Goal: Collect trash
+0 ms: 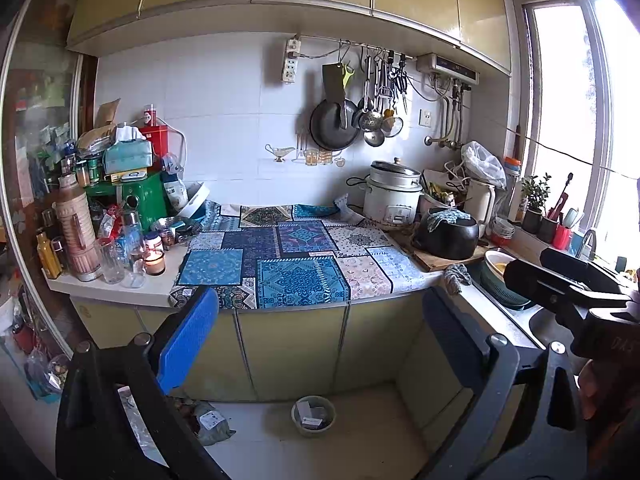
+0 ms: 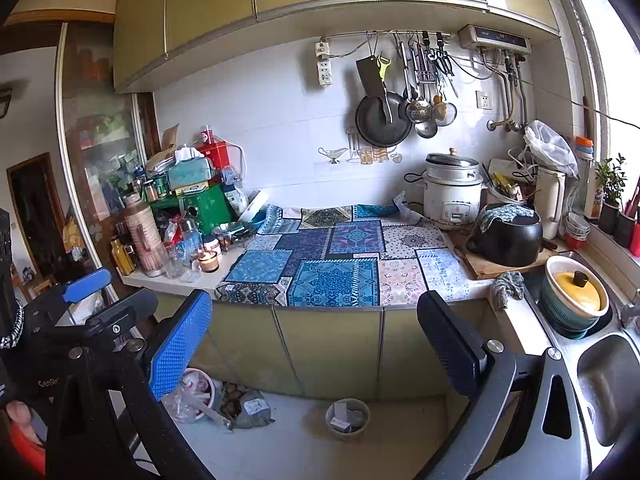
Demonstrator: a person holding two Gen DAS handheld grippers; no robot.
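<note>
A small round bin (image 1: 314, 416) (image 2: 347, 418) with scraps of paper in it stands on the floor in front of the cabinet doors. Left of it lies a crumpled grey bag (image 1: 212, 424) (image 2: 250, 410), and a pink bin (image 2: 196, 392) stuffed with plastic. My left gripper (image 1: 320, 340) is open with nothing between its blue pads, held in the air before the counter. My right gripper (image 2: 316, 344) is open and empty too, level with the counter's front edge. Each gripper shows at the side of the other's view.
A blue patchwork cloth (image 1: 288, 264) covers the counter. Bottles, jars and a lit candle (image 1: 154, 262) crowd its left end. A rice cooker (image 1: 392, 200) and a black pot (image 1: 446, 236) stand at the right. The steel sink (image 2: 600, 380) holds a yellow-lidded bowl (image 2: 574, 292).
</note>
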